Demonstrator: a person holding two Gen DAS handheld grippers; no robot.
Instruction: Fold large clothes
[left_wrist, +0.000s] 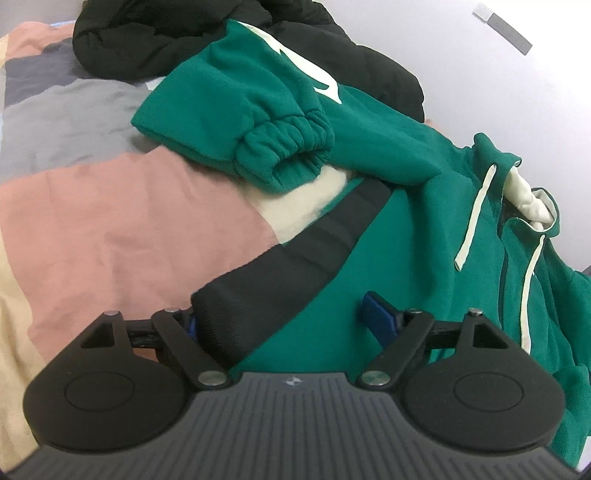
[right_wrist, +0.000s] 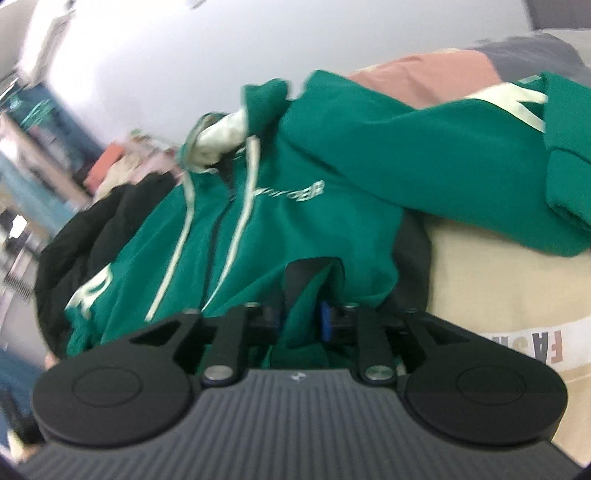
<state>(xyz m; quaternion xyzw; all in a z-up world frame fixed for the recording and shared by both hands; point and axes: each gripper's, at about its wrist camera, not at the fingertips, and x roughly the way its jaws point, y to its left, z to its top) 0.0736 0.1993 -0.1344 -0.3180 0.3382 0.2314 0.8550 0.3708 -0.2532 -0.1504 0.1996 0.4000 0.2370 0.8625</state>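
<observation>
A green zip hoodie (left_wrist: 388, 140) with white drawstrings and a black hem band (left_wrist: 295, 258) lies on the bed. One sleeve with an elastic cuff (left_wrist: 284, 147) is folded across its body. My left gripper (left_wrist: 288, 321) is open, its fingers either side of the black hem band. In the right wrist view the hoodie (right_wrist: 314, 206) hangs in front of the camera. My right gripper (right_wrist: 299, 317) is shut on a bunched fold of green cloth and black hem (right_wrist: 306, 280).
The bed has a patchwork cover (left_wrist: 122, 221) of pink, grey and cream. A black padded jacket (left_wrist: 155, 40) lies behind the hoodie against a white wall (left_wrist: 517, 92). A cream panel with letters (right_wrist: 517, 314) shows at the right. Blurred shelves (right_wrist: 33, 147) stand far left.
</observation>
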